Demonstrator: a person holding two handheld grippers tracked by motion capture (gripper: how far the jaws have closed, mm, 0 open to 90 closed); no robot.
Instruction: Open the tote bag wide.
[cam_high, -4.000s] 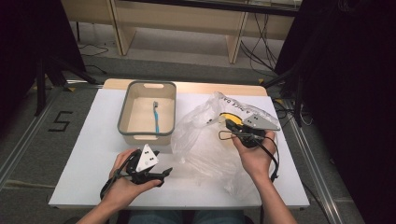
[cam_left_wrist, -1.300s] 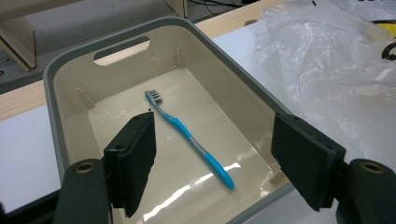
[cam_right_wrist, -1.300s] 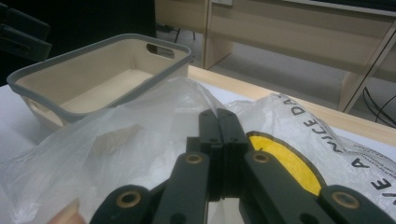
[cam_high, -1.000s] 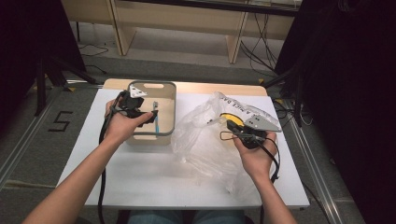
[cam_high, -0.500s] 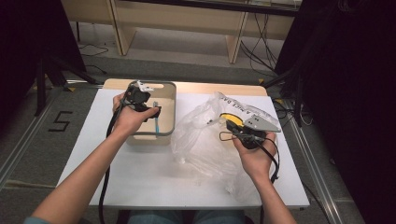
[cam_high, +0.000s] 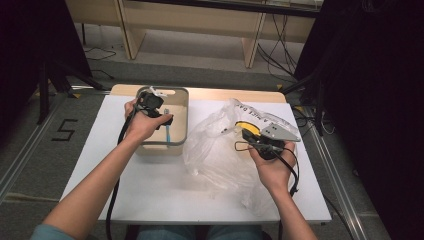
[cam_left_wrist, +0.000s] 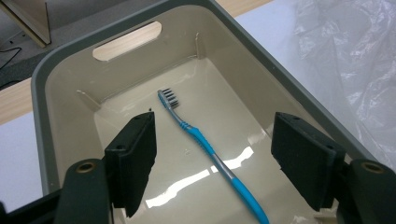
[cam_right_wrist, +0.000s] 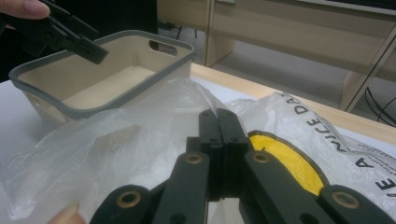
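Note:
A blue toothbrush lies flat on the floor of a beige bin with a grey rim. My left gripper hangs open over the bin, its jaws either side of the toothbrush and above it, not touching. A crumpled clear plastic bag with a yellow disc printed on it lies to the right of the bin. My right gripper is shut on the bag's film near the disc.
The white table has bare room in front of the bin and the bag. A wooden strip edges its far side, with shelving legs and cables on the floor beyond. In the right gripper view the left gripper shows above the bin's rim.
The left hand came up from the table's front to the bin and has shifted right and slightly down over it. The right hand and the bag have stayed put.

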